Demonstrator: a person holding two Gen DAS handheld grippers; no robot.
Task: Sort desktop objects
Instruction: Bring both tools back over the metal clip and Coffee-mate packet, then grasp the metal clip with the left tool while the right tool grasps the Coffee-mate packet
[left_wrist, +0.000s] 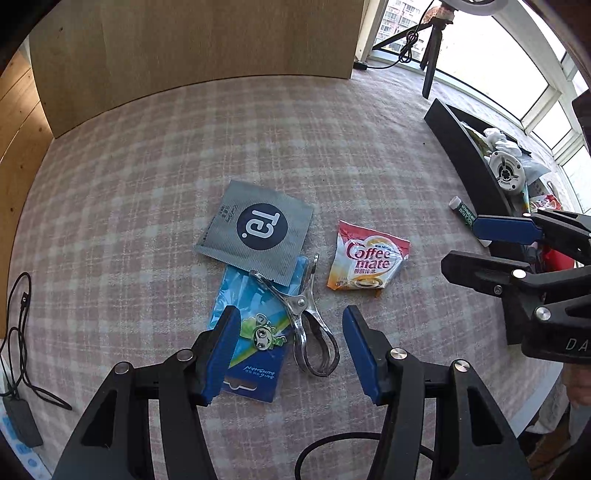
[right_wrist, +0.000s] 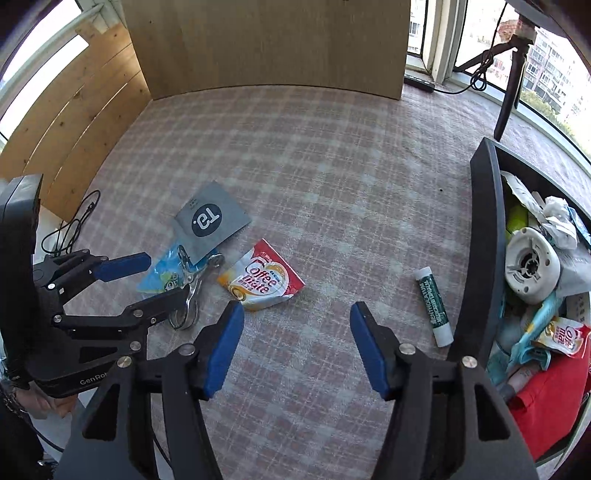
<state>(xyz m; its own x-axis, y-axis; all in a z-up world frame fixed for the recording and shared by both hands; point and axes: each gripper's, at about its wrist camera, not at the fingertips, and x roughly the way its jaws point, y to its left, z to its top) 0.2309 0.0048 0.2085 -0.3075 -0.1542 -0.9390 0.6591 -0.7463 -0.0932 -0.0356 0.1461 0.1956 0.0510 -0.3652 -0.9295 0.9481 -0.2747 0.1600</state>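
While your left gripper (left_wrist: 291, 350) hangs wide apart and empty near the front edge of the table (left_wrist: 147, 184), its left finger (left_wrist: 221, 350) covers part of the blue card (left_wrist: 251, 332) with the green frog charm. On that card only mirrored, unreadable script shows. A grey sachet (left_wrist: 255, 230), marked "Ta." upside down, overlaps the card's far end, and the metal clippers (left_wrist: 306, 325) lie across both, one tip tucked under the sachet. Just right of them sits the "Coffee mate" packet (left_wrist: 367, 260). At the right edge your right gripper (left_wrist: 476, 247) hides most of the green-and-white tube (left_wrist: 461, 212) and the near part of the black bin (left_wrist: 465, 147).

From the right wrist, your right gripper (right_wrist: 297, 343) is also spread wide, holding nothing. The tube (right_wrist: 434, 306) lies whole beside the bin (right_wrist: 484, 240) wall; its print is too small to read. Inside the bin, a jumble includes a white round gadget (right_wrist: 530, 266), a second Coffee mate packet (right_wrist: 563, 338) and something red, cut off by the frame. Your left gripper (right_wrist: 155, 275) masks the clippers' handles (right_wrist: 184, 314).
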